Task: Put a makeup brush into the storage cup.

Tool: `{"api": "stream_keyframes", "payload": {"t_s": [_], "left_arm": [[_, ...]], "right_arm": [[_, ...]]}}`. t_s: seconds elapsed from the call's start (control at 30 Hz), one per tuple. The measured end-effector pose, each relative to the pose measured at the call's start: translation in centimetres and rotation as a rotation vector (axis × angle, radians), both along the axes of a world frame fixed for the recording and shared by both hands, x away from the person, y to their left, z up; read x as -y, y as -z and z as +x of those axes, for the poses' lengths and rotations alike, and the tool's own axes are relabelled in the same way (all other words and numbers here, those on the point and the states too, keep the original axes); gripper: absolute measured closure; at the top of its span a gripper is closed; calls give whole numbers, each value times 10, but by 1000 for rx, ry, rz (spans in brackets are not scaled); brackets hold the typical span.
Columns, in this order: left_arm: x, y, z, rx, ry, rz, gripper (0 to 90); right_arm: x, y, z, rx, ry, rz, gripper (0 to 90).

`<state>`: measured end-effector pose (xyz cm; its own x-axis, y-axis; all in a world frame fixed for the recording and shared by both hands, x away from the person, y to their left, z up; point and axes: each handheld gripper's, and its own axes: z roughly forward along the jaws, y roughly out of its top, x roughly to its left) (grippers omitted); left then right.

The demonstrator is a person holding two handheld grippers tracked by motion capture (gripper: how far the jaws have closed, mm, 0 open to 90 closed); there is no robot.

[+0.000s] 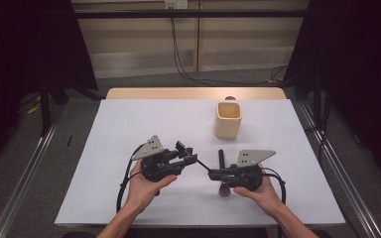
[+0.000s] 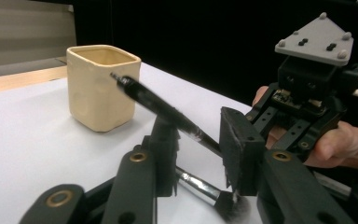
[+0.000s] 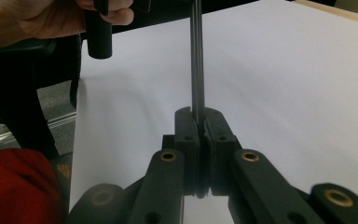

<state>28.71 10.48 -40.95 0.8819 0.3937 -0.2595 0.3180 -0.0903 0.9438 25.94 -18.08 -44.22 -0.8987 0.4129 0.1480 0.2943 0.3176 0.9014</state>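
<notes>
My right gripper (image 1: 212,173) points left and is shut on a thin black brush (image 3: 196,56). In the right gripper view its handle rises straight up out of the closed jaws. That brush (image 2: 168,112) slants between the jaws of my left gripper (image 2: 200,140), whose pads stand apart on either side of it without pressing. In the high view the left gripper (image 1: 187,153) faces the right one near the table's middle. A second brush (image 2: 200,184), with a silver ferrule and dark bristles, lies flat on the table under the jaws. A cream square cup (image 1: 227,119) stands upright behind them.
The white table (image 1: 129,124) has a wooden strip along its far edge. Cables trail from both grippers toward the person's forearms at the near edge. Dark curtains and metal rails flank the table on both sides.
</notes>
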Motion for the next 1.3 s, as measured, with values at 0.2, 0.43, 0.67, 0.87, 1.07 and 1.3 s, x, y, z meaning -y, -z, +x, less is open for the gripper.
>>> {"api": "stream_keyframes", "payload": {"t_s": [0.2, 0.43, 0.67, 0.87, 1.07, 1.3], "left_arm": [[0, -1, 0, -33, 18, -20, 738], [2, -4, -2, -40, 30, -34, 775], [6, -8, -4, -43, 32, -47, 813], [7, -8, -5, -52, 55, -64, 844], [7, -10, -6, -50, 63, -66, 855], [4, -11, -5, -48, 49, -64, 856]], "right_arm": [[-1, 2, 0, -2, -4, -6, 859], [-3, 4, 1, -7, -6, -6, 854], [-3, 4, 0, -7, -3, -7, 846], [-4, 5, 0, -6, 8, -4, 795], [-1, 4, 3, -13, 9, 9, 748], [1, 4, 2, -15, 19, 16, 629]]}}
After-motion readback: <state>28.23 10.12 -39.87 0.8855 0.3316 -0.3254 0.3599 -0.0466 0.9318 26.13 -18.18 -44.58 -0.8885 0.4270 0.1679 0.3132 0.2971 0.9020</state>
